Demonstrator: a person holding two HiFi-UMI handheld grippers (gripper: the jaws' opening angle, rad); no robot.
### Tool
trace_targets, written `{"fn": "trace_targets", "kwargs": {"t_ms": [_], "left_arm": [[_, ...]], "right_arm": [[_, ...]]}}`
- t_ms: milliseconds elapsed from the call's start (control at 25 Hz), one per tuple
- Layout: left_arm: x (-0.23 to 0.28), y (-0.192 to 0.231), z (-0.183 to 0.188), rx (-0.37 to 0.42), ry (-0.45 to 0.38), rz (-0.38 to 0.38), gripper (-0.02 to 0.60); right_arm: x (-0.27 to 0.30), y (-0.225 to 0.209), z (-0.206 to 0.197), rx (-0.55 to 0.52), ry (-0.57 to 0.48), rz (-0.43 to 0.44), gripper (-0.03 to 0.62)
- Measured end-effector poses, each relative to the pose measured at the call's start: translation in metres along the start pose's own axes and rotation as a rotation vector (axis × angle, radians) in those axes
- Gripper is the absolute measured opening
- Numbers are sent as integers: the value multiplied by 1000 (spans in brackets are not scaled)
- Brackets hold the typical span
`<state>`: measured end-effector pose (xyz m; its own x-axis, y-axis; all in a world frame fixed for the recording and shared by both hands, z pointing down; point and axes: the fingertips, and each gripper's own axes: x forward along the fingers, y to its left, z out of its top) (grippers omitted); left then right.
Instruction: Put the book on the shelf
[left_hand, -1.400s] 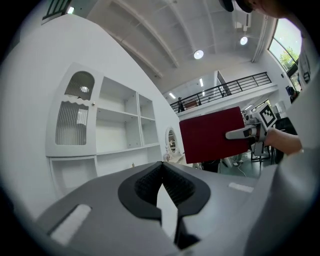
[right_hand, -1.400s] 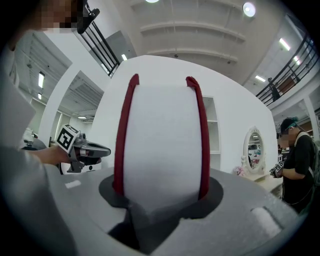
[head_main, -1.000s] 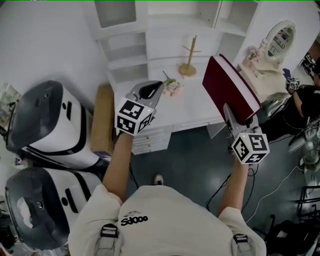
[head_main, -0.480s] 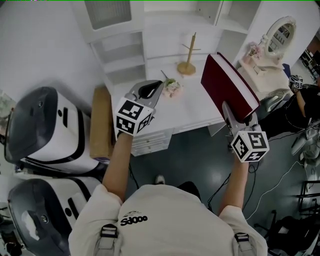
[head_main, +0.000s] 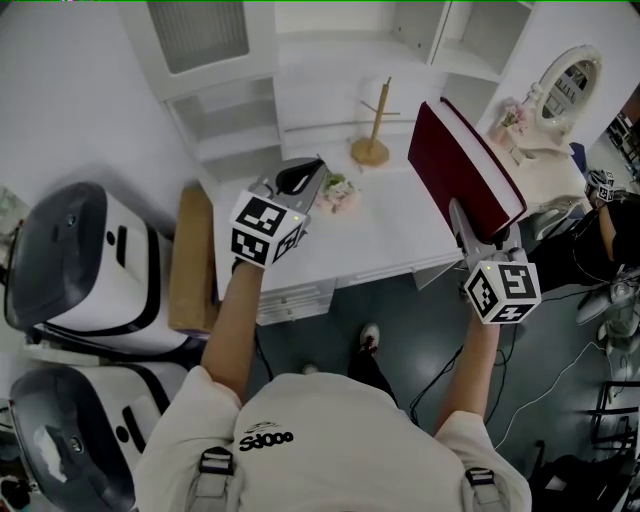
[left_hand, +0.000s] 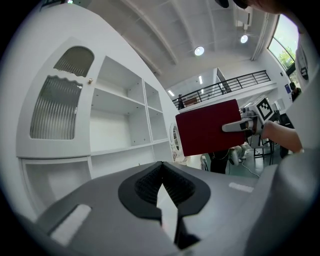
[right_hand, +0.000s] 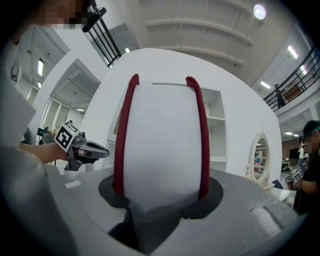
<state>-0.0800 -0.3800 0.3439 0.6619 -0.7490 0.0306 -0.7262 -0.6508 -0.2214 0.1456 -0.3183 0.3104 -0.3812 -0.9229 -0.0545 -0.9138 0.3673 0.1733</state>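
A dark red hardcover book (head_main: 455, 160) is held upright above the right end of the white desk (head_main: 390, 235). My right gripper (head_main: 465, 222) is shut on its lower edge. In the right gripper view the white page block (right_hand: 160, 145) fills the space between the jaws, with a red cover on each side. My left gripper (head_main: 308, 175) hovers over the desk's left part, shut and empty; its pads (left_hand: 150, 182) meet. The white shelf unit (left_hand: 125, 125) with open compartments stands behind the desk (head_main: 235, 110). The left gripper view also shows the book (left_hand: 210, 127).
On the desk stand a wooden peg stand (head_main: 372, 130) and a small flower bunch (head_main: 340, 188). A cardboard box (head_main: 190, 265) leans at the desk's left. Two white-and-black machines (head_main: 80, 260) stand further left. An oval mirror (head_main: 567, 85) and another person (head_main: 610, 215) are at the right.
The head view has shifted, so desk and shelf sit slightly higher and to the left. The book stays clamped in the right gripper. Both grippers keep nearly the same places.
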Motion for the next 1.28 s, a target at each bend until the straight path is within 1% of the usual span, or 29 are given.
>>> {"fn": "trace_targets", "kwargs": {"t_ms": [200, 360, 560, 680, 840, 1000, 1120, 1200, 1280], "left_arm": [[44, 16, 27, 40, -24, 56, 17], [83, 29, 51, 66, -42, 113, 17], [126, 39, 75, 82, -58, 184, 17], [142, 44, 92, 103, -73, 219, 17], [154, 60, 107, 140, -80, 249, 17], [159, 75, 116, 150, -76, 255, 17], [161, 88, 119, 182, -59, 257, 17], [160, 97, 122, 215, -48, 270, 17], [158, 105, 124, 232, -48, 274, 17]], "right_arm": [[37, -48, 22, -35, -68, 37, 215], [71, -84, 38, -74, -110, 90, 215], [109, -128, 58, -142, -148, 146, 215], [127, -147, 83, -206, -193, 177, 215], [162, -158, 123, -330, -261, 200, 215], [182, -163, 168, -415, -309, 181, 215], [189, -157, 210, -493, -367, 173, 215], [201, -154, 235, -549, -383, 168, 215], [217, -155, 254, -589, -380, 154, 215]]}}
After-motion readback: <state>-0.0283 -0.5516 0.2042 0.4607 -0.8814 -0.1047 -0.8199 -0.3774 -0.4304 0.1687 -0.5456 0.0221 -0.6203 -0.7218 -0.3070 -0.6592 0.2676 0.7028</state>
